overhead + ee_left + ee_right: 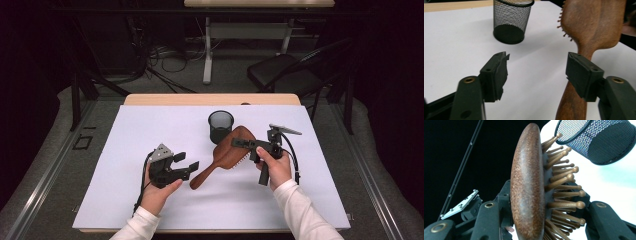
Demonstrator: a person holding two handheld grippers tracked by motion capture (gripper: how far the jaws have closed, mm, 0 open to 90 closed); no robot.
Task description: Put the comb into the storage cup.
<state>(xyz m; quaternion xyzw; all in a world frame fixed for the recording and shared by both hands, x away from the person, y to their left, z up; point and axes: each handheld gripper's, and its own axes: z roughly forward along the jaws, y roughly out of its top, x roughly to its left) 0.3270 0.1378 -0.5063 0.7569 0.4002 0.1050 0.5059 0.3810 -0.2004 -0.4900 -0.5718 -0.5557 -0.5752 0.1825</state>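
A brown wooden hairbrush [227, 152] lies slanted at the middle of the white mat, back side up. My right gripper [241, 145] is shut on its oval head. The right gripper view shows that head [527, 185] edge-on between the jaws of my right gripper [544, 207], bristles toward the mat. My left gripper [187, 161] stands open beside the handle. In the left gripper view the handle [571, 105] runs just behind the right-hand jaw of my left gripper [537, 62], with nothing between the pads. A black mesh cup [220, 126] stands upright behind the brush.
The white mat [150, 125] covers a wooden table [210, 99]. The mesh cup [511, 20] stands close ahead of my left gripper. A black folding chair [285, 72], floor cables and another table's legs lie beyond the far edge.
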